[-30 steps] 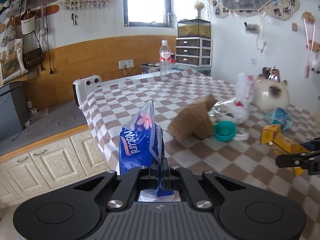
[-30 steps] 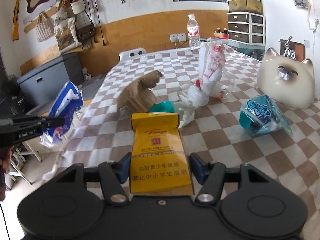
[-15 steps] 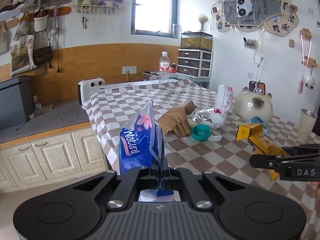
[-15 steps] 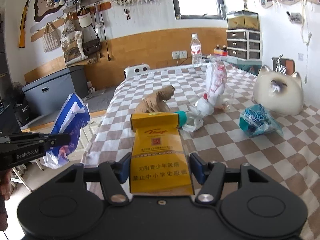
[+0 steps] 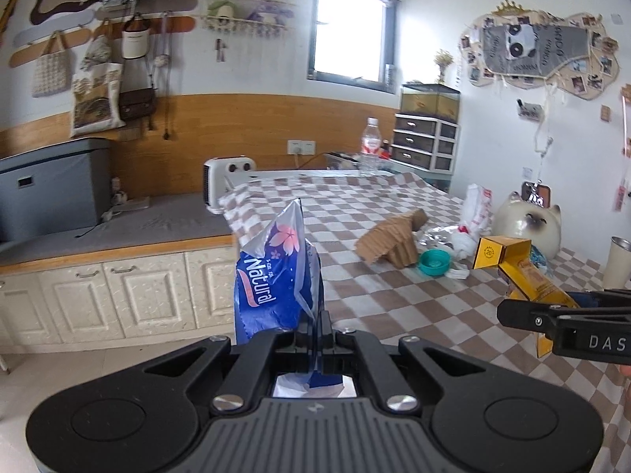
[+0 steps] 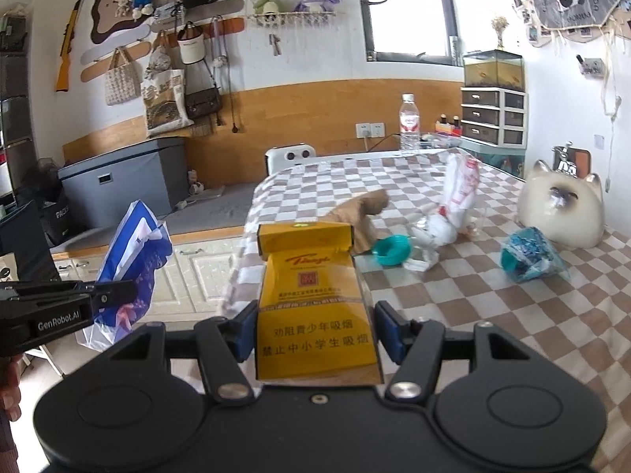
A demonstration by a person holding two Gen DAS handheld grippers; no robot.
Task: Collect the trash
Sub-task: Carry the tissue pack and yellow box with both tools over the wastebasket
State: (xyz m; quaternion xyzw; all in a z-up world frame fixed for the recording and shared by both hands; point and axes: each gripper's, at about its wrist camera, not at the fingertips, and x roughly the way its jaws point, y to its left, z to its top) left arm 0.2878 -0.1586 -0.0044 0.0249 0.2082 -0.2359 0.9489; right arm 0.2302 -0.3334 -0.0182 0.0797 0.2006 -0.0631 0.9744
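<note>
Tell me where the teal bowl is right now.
The teal bowl sits on the checkered table, mid-frame in the right wrist view, between the brown crumpled paper and the white plastic bag.

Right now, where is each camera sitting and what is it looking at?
Left wrist: sits on the left gripper, looking along its fingers at the blue wrapper and checkered table.
Right wrist: sits on the right gripper, facing the yellow carton; a hand shows.
Both show the teal lid and each other's gripper.
</note>
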